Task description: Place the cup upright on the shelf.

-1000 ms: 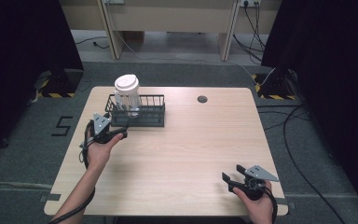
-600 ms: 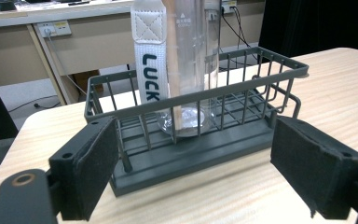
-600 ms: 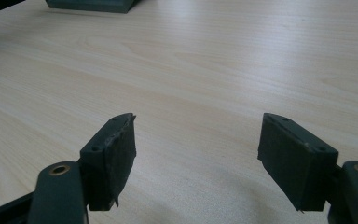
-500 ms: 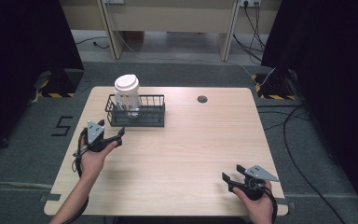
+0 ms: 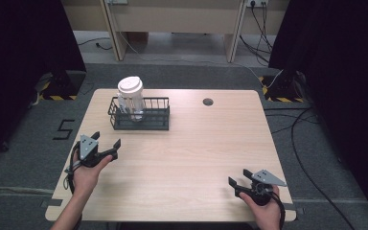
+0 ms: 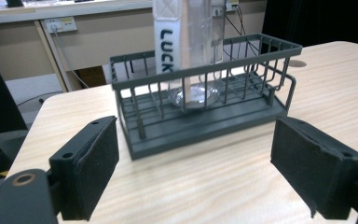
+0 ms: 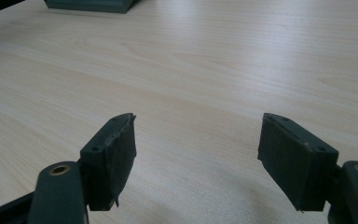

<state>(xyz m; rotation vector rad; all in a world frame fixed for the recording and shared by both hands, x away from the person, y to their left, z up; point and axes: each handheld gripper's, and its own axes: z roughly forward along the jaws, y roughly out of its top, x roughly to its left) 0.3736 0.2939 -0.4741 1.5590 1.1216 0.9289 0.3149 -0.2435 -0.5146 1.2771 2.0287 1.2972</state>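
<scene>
A dark wire basket (image 5: 141,125) stands at the back left of the wooden table (image 5: 196,143). A clear cup with a white lid (image 5: 130,96) stands upright in the basket's left end. My left gripper (image 5: 107,139) is open over the table's left side, a short way in front of the basket and apart from it. In the left gripper view its jaws (image 6: 196,172) stand wide and hold nothing, facing the basket (image 6: 205,70) and the cup (image 6: 196,46). My right gripper (image 5: 237,176) is open near the front right edge, its jaws (image 7: 196,158) over bare wood.
A small round dark hole (image 5: 208,101) sits at the back middle of the table. A corner of the basket (image 7: 91,4) shows far off in the right gripper view. Cables (image 5: 306,143) lie on the floor to the right.
My left gripper has drawn back from the basket toward the near left edge. The cup stays in the basket. The right gripper has not moved.
</scene>
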